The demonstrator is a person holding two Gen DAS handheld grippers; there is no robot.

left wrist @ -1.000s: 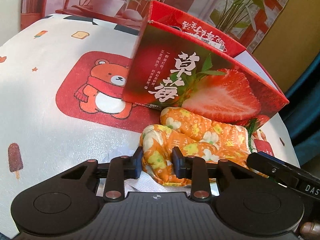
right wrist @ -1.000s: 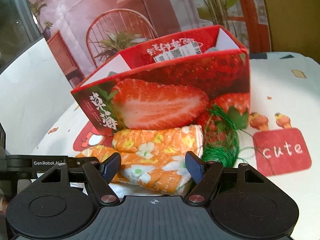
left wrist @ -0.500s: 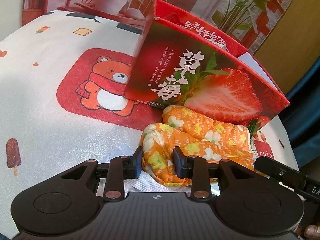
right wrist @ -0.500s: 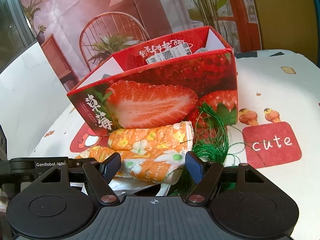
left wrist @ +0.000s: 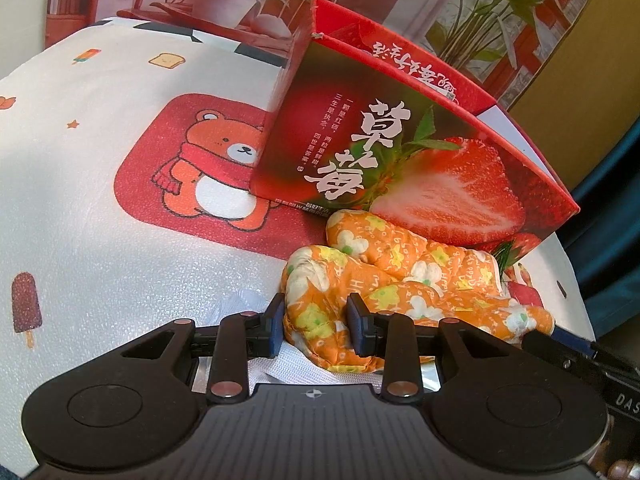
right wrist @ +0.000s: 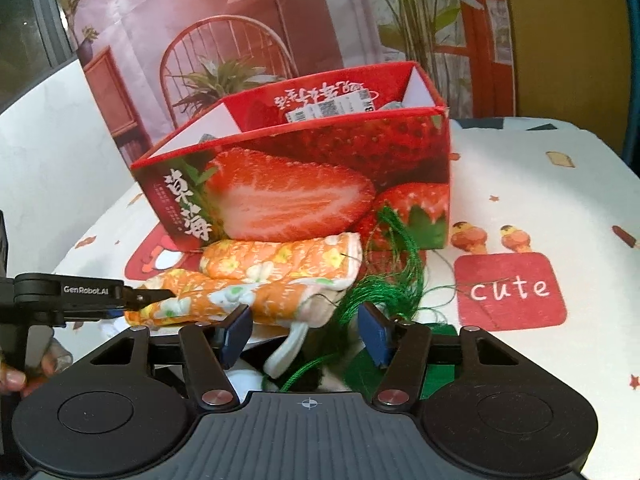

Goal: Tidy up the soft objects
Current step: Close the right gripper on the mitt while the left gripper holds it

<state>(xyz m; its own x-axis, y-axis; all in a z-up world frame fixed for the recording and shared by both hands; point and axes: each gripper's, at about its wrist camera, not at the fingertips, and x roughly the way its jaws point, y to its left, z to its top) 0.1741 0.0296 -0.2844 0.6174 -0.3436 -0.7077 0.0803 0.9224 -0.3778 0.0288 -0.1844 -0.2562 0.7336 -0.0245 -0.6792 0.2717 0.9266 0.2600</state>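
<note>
The orange floral oven mitt [left wrist: 400, 280] lies on the cartoon-print tablecloth [left wrist: 100, 200], its far edge touching the strawberry box [left wrist: 420, 168]. The left gripper [left wrist: 316, 326] is clamped on the mitt's thumb end. The right gripper [right wrist: 304, 330] is closing around the mitt's cuff and white loop, its pads not yet pressing. Green thread [right wrist: 384, 280] tangles just beside the cuff. Bare cloth spreads wide left of the box and around the "cute" patch [right wrist: 512, 288].
</note>
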